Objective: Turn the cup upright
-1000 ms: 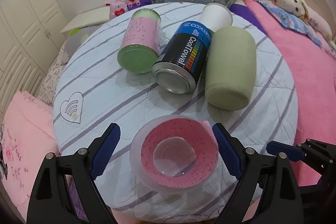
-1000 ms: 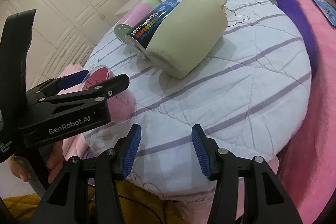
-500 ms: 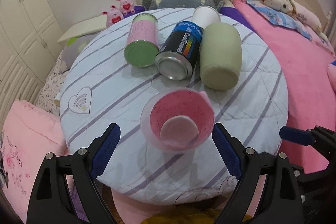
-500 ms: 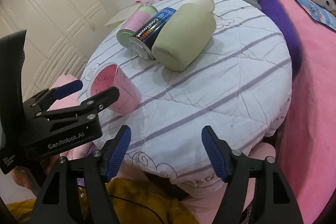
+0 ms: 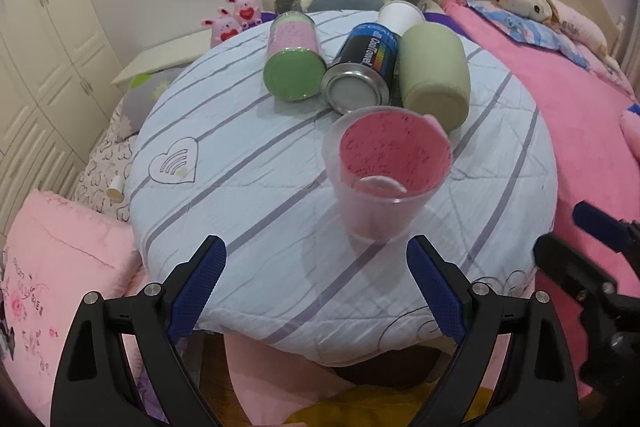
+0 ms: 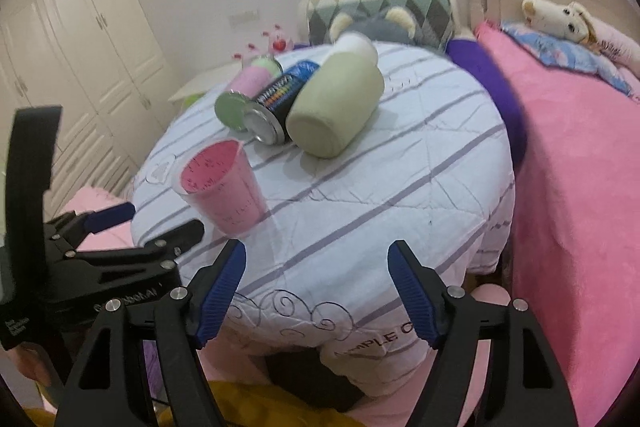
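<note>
A clear plastic cup with a pink lining stands upright, mouth up, on the round table with the striped white cloth. It also shows in the right wrist view. My left gripper is open and empty, held back from the cup near the table's front edge. My right gripper is open and empty, off the front edge to the right of the cup. The left gripper's body shows in the right wrist view.
Behind the cup lie a green-lidded pink jar, a dark can, a pale green roll and a white paper cup. A pink bed is to the right, wardrobes to the left.
Both grippers have drawn back from the table. The cup, tilted with its mouth toward the left camera before, now stands upright and free between no fingers.
</note>
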`<state>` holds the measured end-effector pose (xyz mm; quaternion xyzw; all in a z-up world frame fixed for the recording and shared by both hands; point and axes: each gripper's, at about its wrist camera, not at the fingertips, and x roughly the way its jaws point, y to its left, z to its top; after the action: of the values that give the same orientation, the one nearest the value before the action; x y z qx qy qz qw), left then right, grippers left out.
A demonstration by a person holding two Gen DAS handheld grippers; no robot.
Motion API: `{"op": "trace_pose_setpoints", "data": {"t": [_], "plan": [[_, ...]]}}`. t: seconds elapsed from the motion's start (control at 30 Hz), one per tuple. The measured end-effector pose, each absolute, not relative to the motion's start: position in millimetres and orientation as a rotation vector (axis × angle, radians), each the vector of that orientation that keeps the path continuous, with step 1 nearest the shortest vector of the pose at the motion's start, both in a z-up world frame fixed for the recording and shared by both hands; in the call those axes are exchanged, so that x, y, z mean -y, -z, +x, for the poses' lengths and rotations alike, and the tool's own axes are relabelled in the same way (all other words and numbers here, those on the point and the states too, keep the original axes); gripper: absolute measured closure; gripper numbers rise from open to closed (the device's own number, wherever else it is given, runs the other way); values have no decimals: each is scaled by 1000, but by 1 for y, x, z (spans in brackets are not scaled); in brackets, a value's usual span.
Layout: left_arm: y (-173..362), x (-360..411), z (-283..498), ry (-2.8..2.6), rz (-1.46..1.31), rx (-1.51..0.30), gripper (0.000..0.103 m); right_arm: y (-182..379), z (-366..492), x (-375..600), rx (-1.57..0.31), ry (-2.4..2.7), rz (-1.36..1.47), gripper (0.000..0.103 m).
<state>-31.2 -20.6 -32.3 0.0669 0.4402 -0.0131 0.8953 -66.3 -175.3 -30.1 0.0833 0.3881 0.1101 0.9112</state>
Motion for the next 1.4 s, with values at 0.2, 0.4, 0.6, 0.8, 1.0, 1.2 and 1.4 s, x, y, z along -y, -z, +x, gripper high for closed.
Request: {"op": "trace_pose_setpoints", "data": {"t": [0.2,0.4,0.6,0.8,1.0,1.2,1.4], "plan": [[44,18,-35,20,161,-843,10,30,-76,172,-693,-158,135,28],[51,21,-42,64,151,-734,10,35,-81,170,-601,-93,82,28],[46,24,-59,71,149,-582,10,38,-91,170,-501,-80,62,28],[42,23,-74,93,145,-449,9,38,-103,172,-389,-69,64,28],[44,23,-81,109,125,-393,9,43,-112,164,-307,-17,17,28],[47,21,-82,102,118,-388,9,46,-119,154,-264,-8,-32,28],[46,20,-85,111,110,-377,9,46,-118,157,-269,-5,-25,26]]}}
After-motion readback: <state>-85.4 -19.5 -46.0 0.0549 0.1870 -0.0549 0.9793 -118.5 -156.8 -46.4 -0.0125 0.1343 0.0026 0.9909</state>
